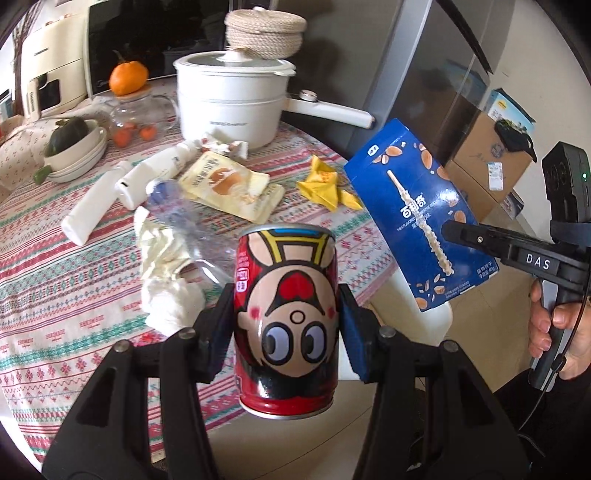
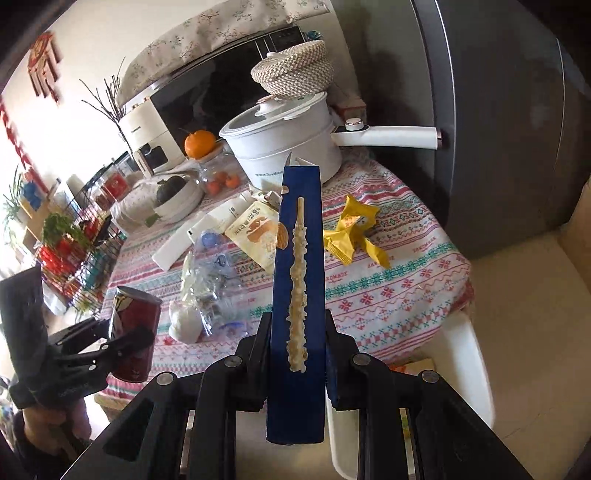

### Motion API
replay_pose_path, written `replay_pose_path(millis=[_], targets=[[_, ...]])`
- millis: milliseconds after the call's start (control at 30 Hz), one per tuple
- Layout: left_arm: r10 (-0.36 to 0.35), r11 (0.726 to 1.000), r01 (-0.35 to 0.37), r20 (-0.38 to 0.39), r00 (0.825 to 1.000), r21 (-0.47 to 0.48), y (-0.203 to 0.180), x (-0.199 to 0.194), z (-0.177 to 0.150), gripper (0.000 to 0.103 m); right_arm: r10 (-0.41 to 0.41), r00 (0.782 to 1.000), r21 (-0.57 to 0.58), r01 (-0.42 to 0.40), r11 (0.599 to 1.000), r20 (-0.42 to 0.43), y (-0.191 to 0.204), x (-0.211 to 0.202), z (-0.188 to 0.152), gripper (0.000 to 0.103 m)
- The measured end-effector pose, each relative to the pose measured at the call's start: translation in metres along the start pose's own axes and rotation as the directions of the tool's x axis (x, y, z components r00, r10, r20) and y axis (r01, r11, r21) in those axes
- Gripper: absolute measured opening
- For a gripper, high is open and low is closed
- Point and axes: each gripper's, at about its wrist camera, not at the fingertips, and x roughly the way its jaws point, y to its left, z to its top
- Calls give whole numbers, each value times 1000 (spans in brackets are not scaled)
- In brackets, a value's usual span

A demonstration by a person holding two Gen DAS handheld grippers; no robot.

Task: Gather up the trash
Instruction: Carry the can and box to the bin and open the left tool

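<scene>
The left gripper (image 1: 286, 325) has its two pads pressed on the sides of a red drink can (image 1: 286, 321) with a cartoon face; the face is upside down; the can is held up over the near edge of the table (image 1: 55, 295). The right gripper (image 2: 297, 354) has its fingers squeezed close on a thin blue snack box (image 2: 298, 295); the box stands up tall between them, off the table and over its near edge; in the left view the same box (image 1: 421, 218) is tilted in the air to the right of the can.

More trash lies on the patterned cloth beyond the can: a squashed clear plastic bottle (image 1: 184, 221) lies on some crumpled white tissue (image 1: 170, 299); a pale yellow snack bag (image 1: 229, 184) lies flat; a crumpled yellow wrapper (image 1: 325, 182) sits by itself to the right, near the table edge; two white tubes (image 1: 99, 199) lie side by side to the left.

Farther back stands a white pot (image 1: 232, 99) with a long handle; a woven basket (image 1: 264, 31) is behind it; an orange (image 1: 127, 77) sits on a glass jar (image 1: 129, 118); a white bowl (image 1: 74, 147) holds a dark green thing; a white chair (image 2: 469, 354) is tucked just beside the table.
</scene>
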Motion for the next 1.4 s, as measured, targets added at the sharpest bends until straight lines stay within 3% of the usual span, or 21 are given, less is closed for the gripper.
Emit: replay_pose_path(millis=[267, 433, 633, 1000, 1067, 1200, 1400], targets=[[-58, 993, 66, -87, 995, 97, -50, 31, -6, 54, -80, 997, 26, 80, 996, -13, -43, -20, -21, 24], [-119, 975, 145, -153, 981, 169, -92, 53, -15, 54, -119, 993, 62, 120, 991, -24, -72, -31, -32, 24], [-129, 953, 186, -234, 964, 239, -136, 97, -31, 54, -162, 986, 92, 166, 982, -47, -104, -38, -45, 24], [-63, 930, 156, -273, 960, 334, -168, 155, -52, 54, -188, 978, 141, 199, 970, -89, -136, -40, -54, 24], [-42, 925, 146, -287, 957, 352, -174, 158, -55, 55, -188, 978, 147, 200, 969, -90, -140, -40, -54, 24], [-25, 917, 125, -259, 966, 378, -179, 149, -54, 70, -200, 974, 152, 214, 965, -106, -142, -40, -55, 24], [-17, 926, 101, -228, 974, 363, -168, 131, -49, 73, -213, 967, 143, 233, 962, -140, -142, -37, -62, 24]])
